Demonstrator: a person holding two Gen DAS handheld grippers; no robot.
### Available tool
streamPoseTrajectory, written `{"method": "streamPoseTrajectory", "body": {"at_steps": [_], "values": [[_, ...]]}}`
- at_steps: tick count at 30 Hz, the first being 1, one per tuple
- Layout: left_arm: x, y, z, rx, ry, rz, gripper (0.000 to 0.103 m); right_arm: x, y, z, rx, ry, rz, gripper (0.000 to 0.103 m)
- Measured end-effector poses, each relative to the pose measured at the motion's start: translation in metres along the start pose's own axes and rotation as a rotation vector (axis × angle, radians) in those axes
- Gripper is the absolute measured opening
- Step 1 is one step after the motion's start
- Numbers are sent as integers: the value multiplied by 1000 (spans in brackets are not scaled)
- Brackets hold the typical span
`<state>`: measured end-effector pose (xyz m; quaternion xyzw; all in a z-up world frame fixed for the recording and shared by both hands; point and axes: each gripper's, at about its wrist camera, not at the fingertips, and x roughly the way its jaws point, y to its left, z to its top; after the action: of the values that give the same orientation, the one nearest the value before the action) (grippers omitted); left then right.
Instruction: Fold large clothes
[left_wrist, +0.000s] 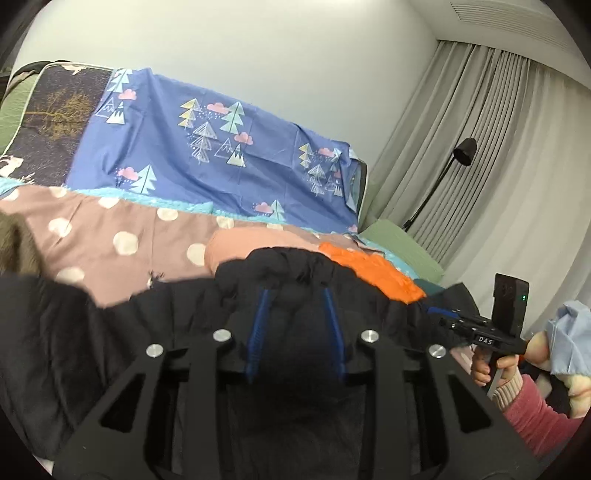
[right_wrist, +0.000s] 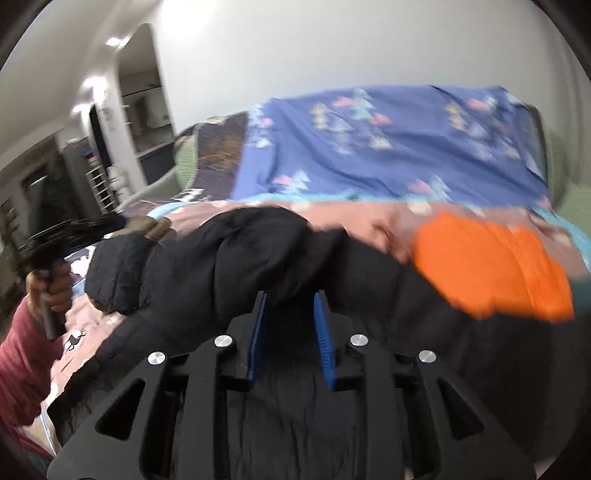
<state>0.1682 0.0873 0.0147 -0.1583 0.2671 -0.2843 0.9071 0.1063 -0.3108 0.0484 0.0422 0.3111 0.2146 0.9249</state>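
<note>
Both grippers bite a bunched edge of the black padded coat (right_wrist: 258, 251), apparently to lift it for folding. The left gripper (left_wrist: 295, 291) and right gripper (right_wrist: 290, 295) each stand part-open, puffy quilted fabric pinched between blue fingers (right_wrist: 258, 325). The coat sprawls ahead on a dotted pink bedspread (left_wrist: 122, 229); its orange lining (right_wrist: 491, 262) shows right of the right gripper.

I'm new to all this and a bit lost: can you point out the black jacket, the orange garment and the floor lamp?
black jacket (right_wrist: 236, 266): right wrist view, bunched middle.
orange garment (right_wrist: 491, 266): right wrist view, centre of the fabric.
floor lamp (left_wrist: 464, 152): left wrist view, black shade.
</note>
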Motion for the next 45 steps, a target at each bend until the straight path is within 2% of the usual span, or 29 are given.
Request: {"method": "streamPoseTrajectory", "body": {"at_steps": [3,7,9,11,13,16,17,19,22,24,26,28,31,32,35,36,40,42,45], "values": [[32,-10,-16,21,91,86,29,20,19,-6,85,26,18,26],[96,-26,-46,42,221,121,28,68,44,-13,191,73,57,26],[137,-20,-68,22,309,174,28,90,45,-21,213,103,30,26],[163,-13,-91,-17,381,201,28,120,37,-39,239,192,-49,26],[167,-10,-103,-39,389,209,28,139,28,-60,281,290,-119,26],[142,-15,-103,-54,382,162,33,128,28,-68,293,276,-131,26],[128,-16,-100,-57,363,150,36,117,32,-64,276,246,-150,26],[93,-17,-95,-64,314,148,50,99,41,-54,247,186,-149,26],[38,-6,-94,-87,241,180,57,81,70,-32,167,106,-107,28],[-4,8,-100,-116,182,236,67,86,86,-26,118,83,-108,39],[-42,29,-106,-164,126,319,69,101,100,-30,89,88,-109,40],[-87,66,-118,-272,68,399,70,122,105,-38,102,131,-108,40],[-146,124,-136,-481,-23,475,71,162,97,-67,147,232,-176,40],[-167,145,-141,-558,-67,489,71,168,93,-77,158,226,-183,41],[-202,191,-151,-731,-173,451,71,167,91,-83,150,181,-158,46],[-213,210,-153,-798,-226,414,73,166,91,-83,147,178,-157,47],[-231,250,-151,-908,-335,403,79,160,90,-87,131,164,-154,51],[-239,276,-155,-1003,-400,409,82,157,89,-87,127,162,-152,53],[-242,305,-165,-1123,-463,349,84,159,98,-93,118,163,-153,55]]}}
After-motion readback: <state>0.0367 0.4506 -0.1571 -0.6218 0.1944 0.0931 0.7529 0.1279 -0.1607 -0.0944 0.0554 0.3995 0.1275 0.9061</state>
